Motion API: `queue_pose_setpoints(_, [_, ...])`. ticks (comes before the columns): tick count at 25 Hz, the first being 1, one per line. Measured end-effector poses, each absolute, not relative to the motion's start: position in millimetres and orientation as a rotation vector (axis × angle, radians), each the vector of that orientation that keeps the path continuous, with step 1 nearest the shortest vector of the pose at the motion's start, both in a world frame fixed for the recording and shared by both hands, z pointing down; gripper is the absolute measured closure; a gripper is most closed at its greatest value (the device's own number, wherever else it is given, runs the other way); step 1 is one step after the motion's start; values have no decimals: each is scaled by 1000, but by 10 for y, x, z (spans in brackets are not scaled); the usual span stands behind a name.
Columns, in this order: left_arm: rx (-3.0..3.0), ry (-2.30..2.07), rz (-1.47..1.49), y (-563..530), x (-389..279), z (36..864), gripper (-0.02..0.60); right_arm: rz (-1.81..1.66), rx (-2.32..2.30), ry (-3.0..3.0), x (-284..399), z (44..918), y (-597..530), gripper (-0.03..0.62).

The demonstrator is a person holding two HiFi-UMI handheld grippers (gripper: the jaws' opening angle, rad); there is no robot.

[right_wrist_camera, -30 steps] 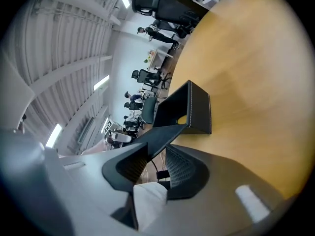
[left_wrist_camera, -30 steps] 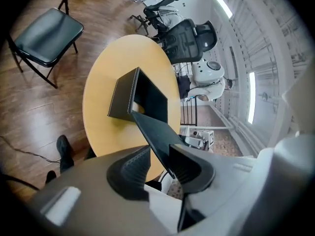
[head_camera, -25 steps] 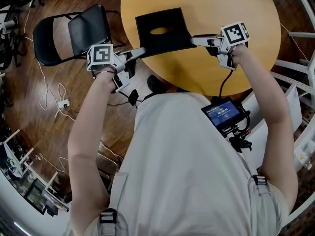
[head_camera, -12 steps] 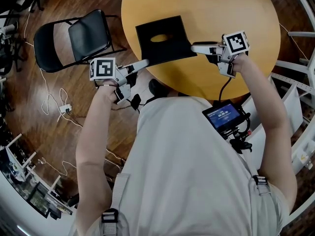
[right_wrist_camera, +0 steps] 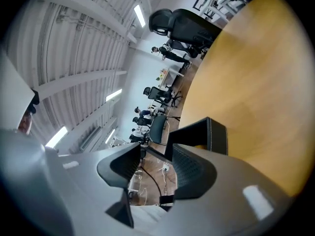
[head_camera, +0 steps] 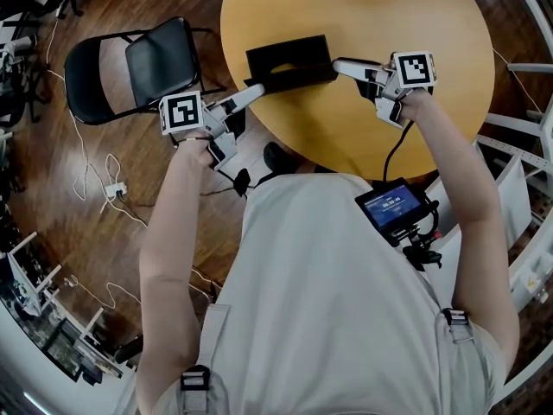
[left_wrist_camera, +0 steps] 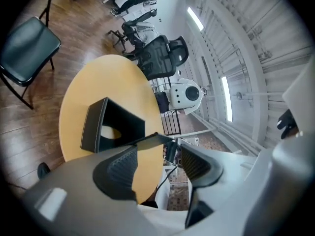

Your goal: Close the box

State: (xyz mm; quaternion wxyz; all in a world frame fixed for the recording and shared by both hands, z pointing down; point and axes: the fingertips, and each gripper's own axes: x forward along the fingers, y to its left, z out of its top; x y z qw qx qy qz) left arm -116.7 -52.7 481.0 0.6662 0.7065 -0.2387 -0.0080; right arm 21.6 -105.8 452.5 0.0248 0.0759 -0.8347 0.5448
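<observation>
A black box [head_camera: 289,59] sits on the round yellow table [head_camera: 389,7], its front flap tipped up on edge. My left gripper [head_camera: 256,89] is at the flap's near left corner. Its jaws are opening, and the thin flap edge [left_wrist_camera: 147,139] crosses between them without the pads pressing on it. My right gripper [head_camera: 339,64] is at the flap's right end. Its jaws are closing, with the flap's thin edge [right_wrist_camera: 153,154] in the gap and daylight on both sides. In the left gripper view the box [left_wrist_camera: 91,127] shows an open dark interior. The right gripper view shows the box [right_wrist_camera: 211,134] end-on.
A black folding chair [head_camera: 143,63] stands on the wood floor left of the table. Cables and a plug block [head_camera: 108,180] lie on the floor. A screen unit [head_camera: 393,204] hangs at the person's waist. White shelving [head_camera: 527,188] runs along the right.
The black flap lay flat toward me and now stands up on edge over the box. Both grippers have moved forward with it, away from my body.
</observation>
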Motion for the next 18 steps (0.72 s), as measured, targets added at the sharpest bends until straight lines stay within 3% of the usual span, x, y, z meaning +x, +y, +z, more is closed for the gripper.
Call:
queue_pose_setpoints(6, [1688, -719, -99, -1005, -1263, 4824, 333, 1676, 528, -2503, 359, 4696, -1352, 408])
queue_pose_setpoints(11, [1830, -903, 42, -969, -1332, 4803, 417, 1585, 539, -2582, 340, 4576, -1278, 448])
queue_pose_setpoints(18, [2188, -1099, 127, -895, -1219, 4231, 507, 974, 518, -2783, 193, 4110, -1153, 512])
